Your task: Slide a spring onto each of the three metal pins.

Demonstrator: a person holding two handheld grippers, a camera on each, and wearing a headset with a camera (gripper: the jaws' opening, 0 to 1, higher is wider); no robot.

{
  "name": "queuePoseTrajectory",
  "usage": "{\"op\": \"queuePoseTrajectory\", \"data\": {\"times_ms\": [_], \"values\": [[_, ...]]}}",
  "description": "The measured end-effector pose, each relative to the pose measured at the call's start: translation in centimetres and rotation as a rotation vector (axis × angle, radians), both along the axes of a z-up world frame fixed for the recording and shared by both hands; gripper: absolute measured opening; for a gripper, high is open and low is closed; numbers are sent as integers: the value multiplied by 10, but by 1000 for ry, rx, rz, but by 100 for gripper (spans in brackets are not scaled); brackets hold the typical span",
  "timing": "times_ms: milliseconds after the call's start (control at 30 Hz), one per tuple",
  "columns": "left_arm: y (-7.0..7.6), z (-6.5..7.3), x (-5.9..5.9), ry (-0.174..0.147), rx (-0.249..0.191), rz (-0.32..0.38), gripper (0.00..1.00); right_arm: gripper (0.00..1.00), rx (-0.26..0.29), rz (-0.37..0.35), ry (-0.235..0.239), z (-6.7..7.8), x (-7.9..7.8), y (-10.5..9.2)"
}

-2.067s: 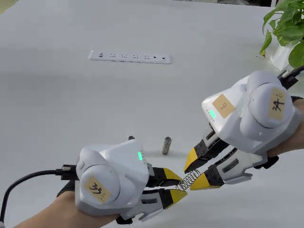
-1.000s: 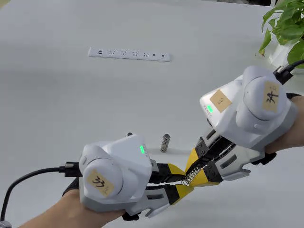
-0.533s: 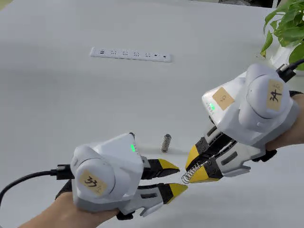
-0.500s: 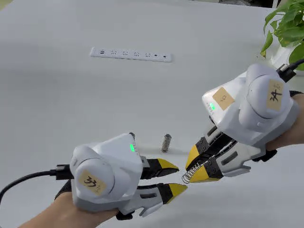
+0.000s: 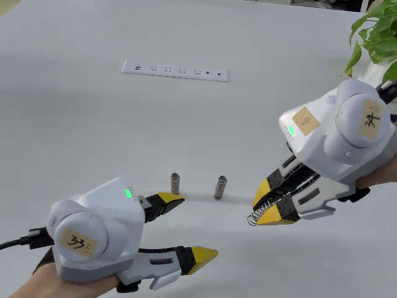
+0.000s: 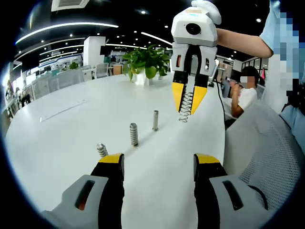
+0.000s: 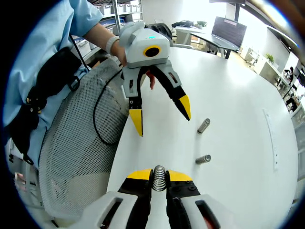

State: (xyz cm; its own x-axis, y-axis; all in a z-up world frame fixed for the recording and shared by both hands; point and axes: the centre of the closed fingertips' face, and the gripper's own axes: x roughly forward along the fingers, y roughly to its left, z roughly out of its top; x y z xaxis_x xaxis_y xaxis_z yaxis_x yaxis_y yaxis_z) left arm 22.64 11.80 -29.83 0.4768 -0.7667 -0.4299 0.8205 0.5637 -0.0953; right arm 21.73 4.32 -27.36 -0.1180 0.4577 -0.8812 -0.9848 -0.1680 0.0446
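The right gripper (image 5: 263, 202) pinches the light, bendy spring (image 6: 186, 106) sideways, one end free and probably quick to slip, while the left gripper (image 5: 197, 225) gapes released.

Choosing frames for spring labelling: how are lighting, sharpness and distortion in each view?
Head view: soft even light, the spring in the right gripper sharp, faint shadow by a sprung pin. Left gripper view: fisheye bows the table, ceiling dark. Right gripper view: top background washed out, held spring crisp.

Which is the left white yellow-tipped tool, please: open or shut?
Open: the left white yellow-tipped tool has its jaws spread wide apart, with nothing held between them.
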Motion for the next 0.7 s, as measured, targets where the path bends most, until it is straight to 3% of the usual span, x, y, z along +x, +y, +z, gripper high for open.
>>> {"op": "queuePoseTrajectory", "data": {"times_ms": [200,333,600,700], "values": [[20,-1,7,-1,-7,77,70,8,-7,-18,-27,1,16,-10],[28,-3,8,1,2,92,79,8,-23,-24,-35,1,24,-17],[34,-10,9,-23,58,83,99,8,-72,-27,-60,0,48,-31],[33,-12,8,-18,67,76,99,8,-89,-29,-68,0,56,-35]]}}
